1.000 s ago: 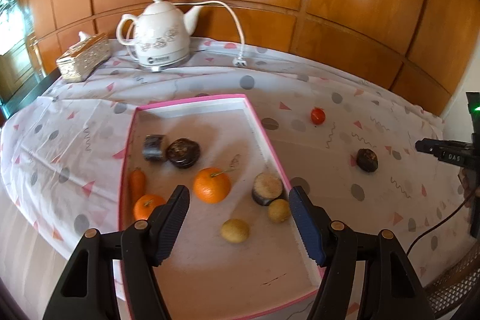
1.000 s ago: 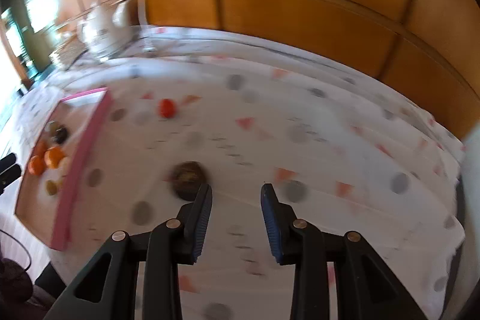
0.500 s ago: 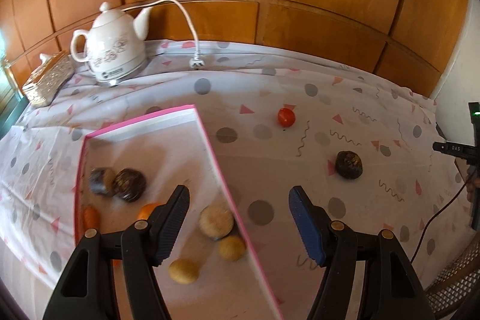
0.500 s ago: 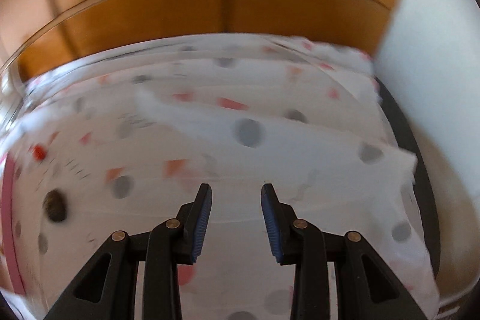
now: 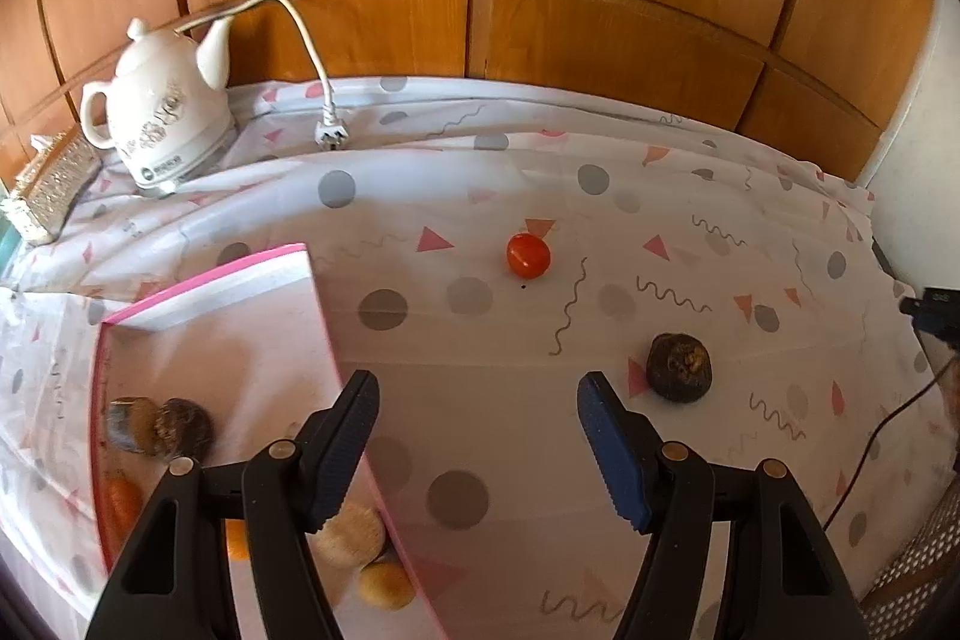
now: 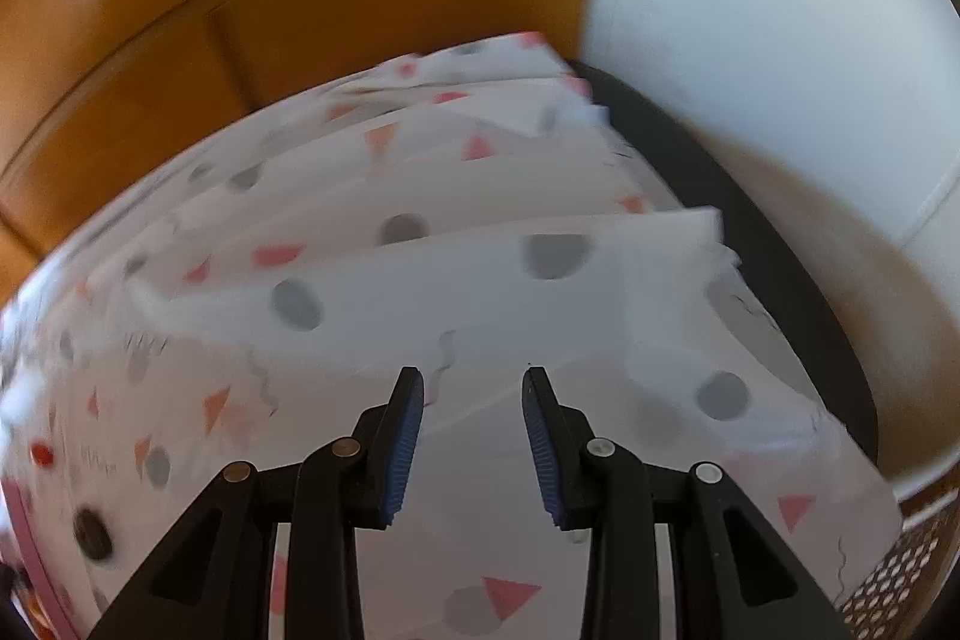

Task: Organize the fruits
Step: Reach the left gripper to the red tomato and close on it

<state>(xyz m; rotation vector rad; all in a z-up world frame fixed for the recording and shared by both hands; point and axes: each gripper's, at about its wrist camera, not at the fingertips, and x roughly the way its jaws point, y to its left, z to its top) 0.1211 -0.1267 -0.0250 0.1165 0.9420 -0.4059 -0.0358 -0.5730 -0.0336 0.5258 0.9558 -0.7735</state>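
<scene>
The left gripper [image 5: 477, 403] hangs released, a dark brown fruit [image 5: 680, 367] just beyond its right finger. The right gripper [image 6: 473, 388], narrowly parted, grasps nothing above the tablecloth [image 6: 600, 280].

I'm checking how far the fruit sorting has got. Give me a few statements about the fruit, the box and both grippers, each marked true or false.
1. The small red tomato lies inside the pink-rimmed box. False: it lies on the tablecloth, outside the box.
2. The left gripper holds nothing. True: its jaws stand apart with only cloth between them.
3. The dark round fruit lies on the cloth outside the box. True.
4. The right gripper is clamped on a fruit. False: the gap between its jaws is empty.
5. The white kettle is plugged in. False: its plug lies loose on the cloth.
</scene>
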